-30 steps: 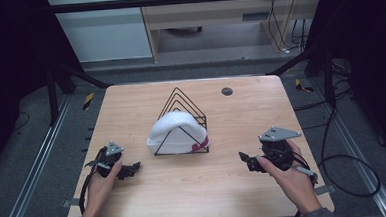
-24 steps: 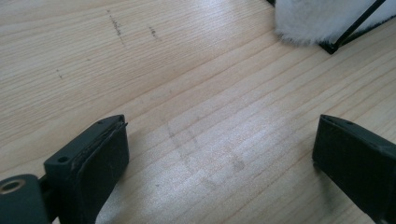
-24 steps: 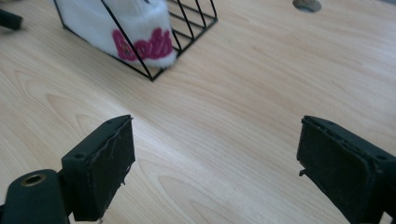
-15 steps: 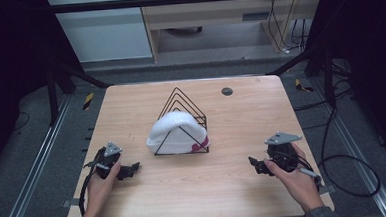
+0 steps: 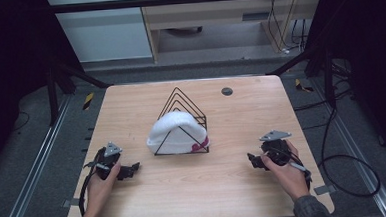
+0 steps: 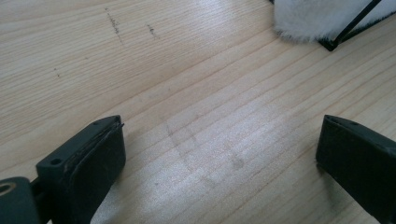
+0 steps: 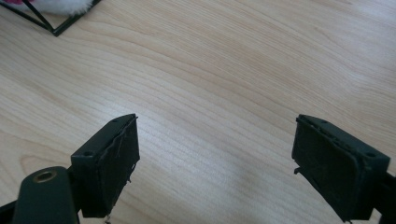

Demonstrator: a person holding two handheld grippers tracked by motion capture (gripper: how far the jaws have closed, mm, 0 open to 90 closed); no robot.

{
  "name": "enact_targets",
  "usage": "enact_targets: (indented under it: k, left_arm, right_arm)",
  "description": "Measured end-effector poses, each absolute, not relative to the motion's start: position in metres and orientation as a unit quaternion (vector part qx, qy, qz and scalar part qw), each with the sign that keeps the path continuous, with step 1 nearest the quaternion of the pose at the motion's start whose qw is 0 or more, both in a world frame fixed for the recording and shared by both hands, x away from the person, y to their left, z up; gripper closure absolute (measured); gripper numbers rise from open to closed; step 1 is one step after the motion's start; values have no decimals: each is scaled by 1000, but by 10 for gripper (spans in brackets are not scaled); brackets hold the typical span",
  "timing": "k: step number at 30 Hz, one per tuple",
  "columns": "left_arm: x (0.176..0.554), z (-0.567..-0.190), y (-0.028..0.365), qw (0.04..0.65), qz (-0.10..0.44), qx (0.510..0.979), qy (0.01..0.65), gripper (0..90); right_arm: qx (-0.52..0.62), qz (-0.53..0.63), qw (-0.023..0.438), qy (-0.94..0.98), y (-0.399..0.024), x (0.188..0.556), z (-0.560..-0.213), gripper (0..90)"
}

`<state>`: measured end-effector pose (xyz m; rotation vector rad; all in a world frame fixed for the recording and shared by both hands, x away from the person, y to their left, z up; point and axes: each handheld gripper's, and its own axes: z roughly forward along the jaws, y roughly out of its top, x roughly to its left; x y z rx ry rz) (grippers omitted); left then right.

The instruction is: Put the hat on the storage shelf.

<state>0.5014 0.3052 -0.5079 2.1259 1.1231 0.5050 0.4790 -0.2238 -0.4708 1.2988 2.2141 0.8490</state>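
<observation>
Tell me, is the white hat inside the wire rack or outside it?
Inside: the white hat sits between the black wire rack triangles, one crossing its front.

Pale wooden square table (image 5: 131,111), grain running across, centre of the frame. Standing on it mid-frame: black wire triangular rack (image 5: 181,120) holding a white fluffy hat (image 5: 174,132). Lying flat at upper right: small dark round disc (image 5: 226,91).

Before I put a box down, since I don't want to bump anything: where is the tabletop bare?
Bare wood lies along the near edge between the left hand-held gripper and the right hand-held gripper, and across the far left corner of the light wooden table. The middle is crowded: the black wire rack holds a white fluffy hat. A small dark round disc sits far right.
</observation>
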Motion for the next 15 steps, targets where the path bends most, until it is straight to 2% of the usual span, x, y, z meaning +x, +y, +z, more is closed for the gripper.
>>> enact_targets:
  k: [9,15]
  left_arm:
    - [501,-508,305,335,192,816,430,0]
    - [501,-508,305,335,192,816,430,0]
  right_arm:
    - [473,307,183,805,-209,490,-482,129]
    - [483,314,188,796,-202,495,-492,125]
